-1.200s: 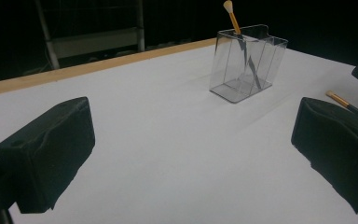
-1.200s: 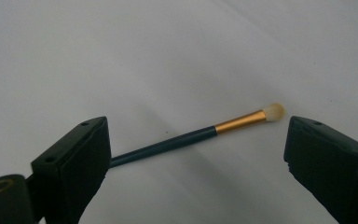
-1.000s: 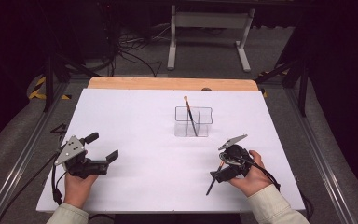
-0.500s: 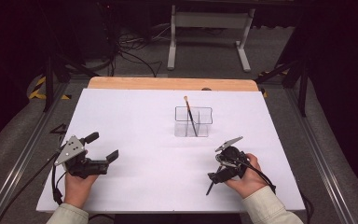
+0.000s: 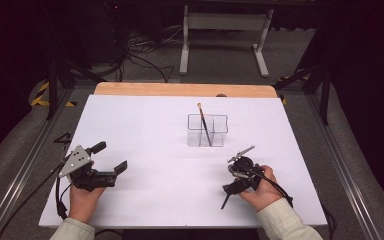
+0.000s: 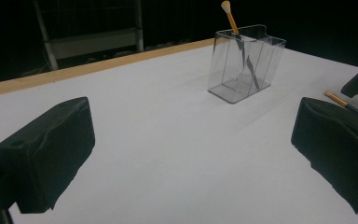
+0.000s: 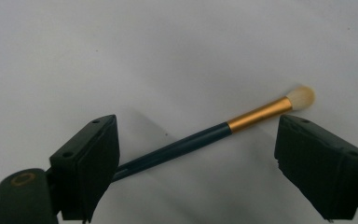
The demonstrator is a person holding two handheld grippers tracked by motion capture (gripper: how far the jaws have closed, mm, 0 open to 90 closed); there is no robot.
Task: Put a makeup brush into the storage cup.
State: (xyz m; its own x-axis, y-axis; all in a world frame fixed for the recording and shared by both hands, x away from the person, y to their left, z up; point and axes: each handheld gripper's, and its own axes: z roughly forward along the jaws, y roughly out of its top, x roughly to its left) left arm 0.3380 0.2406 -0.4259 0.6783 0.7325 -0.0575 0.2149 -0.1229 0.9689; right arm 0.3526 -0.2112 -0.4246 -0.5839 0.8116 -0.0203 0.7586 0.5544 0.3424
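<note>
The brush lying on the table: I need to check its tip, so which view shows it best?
The right gripper view: the brush lies whole between the open tongs, bristles clear. The left gripper view catches its gold end. The high view shows its dark handle under the right gripper.

matt white worktop (image 5: 145, 125) with a bare wood edge, glossy clear plastic holder (image 6: 245, 63), brush (image 7: 205, 135) with smooth dark handle, shiny gold metal ferrule, soft pale bristles, matt black rubbery fingers (image 7: 91, 163)
</note>
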